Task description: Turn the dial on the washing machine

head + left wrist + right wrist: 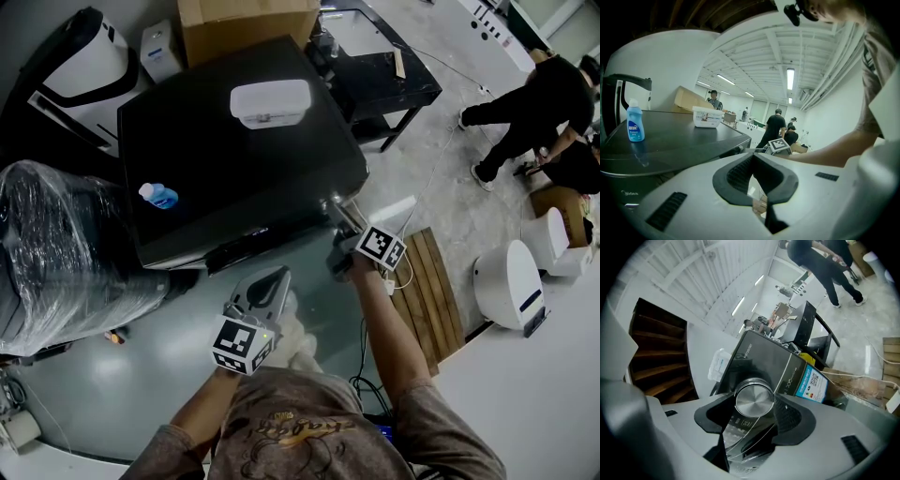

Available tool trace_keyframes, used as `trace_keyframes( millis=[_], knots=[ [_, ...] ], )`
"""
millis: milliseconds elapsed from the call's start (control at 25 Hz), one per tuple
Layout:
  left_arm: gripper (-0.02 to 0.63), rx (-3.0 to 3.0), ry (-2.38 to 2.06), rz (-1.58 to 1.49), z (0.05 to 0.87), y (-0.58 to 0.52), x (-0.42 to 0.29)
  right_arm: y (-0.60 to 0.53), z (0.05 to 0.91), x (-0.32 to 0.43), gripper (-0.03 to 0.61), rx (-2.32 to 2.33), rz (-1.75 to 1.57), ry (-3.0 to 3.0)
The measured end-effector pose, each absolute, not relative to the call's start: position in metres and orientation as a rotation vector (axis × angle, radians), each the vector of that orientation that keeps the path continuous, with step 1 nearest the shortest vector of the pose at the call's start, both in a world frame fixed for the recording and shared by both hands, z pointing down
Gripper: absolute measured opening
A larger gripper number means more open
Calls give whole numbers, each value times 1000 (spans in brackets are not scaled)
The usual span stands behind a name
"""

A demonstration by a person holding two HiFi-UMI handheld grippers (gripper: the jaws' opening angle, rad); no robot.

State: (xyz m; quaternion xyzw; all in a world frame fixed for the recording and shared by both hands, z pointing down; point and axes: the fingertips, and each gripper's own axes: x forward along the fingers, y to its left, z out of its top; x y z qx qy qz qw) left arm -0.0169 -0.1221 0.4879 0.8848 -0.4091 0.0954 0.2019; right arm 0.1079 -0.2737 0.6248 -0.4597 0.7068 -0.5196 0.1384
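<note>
The black washing machine (244,159) fills the middle of the head view, seen from above. Its round silver dial (754,399) sits on the front panel (776,359). My right gripper (755,405) is shut on the dial, one dark pad on each side of it. From the head camera this gripper (341,214) reaches under the machine's front right corner, and the dial is hidden there. My left gripper (273,281) hangs lower, in front of the machine, away from it. In its own view the left gripper (753,157) has its tips together with nothing between them.
A blue bottle (158,195) and a white box (270,101) stand on the machine's lid. A plastic-wrapped bundle (66,253) lies at the left. A wooden pallet (433,291), a white appliance (511,281) and people (534,103) are at the right.
</note>
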Motion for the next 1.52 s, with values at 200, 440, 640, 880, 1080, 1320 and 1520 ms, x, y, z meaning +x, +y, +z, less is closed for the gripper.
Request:
trace_keyframes(
  millis=[200, 440, 640, 880, 1080, 1320, 1520],
  knots=[
    [-8, 2468, -1141, 269, 489, -121, -17, -275, 614, 106, 258, -1403, -1354, 2260],
    [-8, 2464, -1150, 269, 488, -123, -18, -271, 620, 105, 259, -1602, -1125, 2577],
    [-8, 2462, -1150, 271, 489, -122, -19, -269, 622, 97, 259, -1712, -888, 2832],
    [-8, 2461, -1149, 276, 490, -121, -20, -270, 623, 97, 258, -1737, -852, 2852],
    [-8, 2462, -1151, 275, 491, -123, -21, -270, 624, 98, 258, -1701, -940, 2785],
    [-8, 2457, -1140, 265, 492, -124, -21, -272, 626, 101, 256, -1560, -1213, 2529],
    [-8, 2465, -1127, 267, 492, -126, -20, -271, 625, 102, 253, -1566, -1216, 2484]
  ],
)
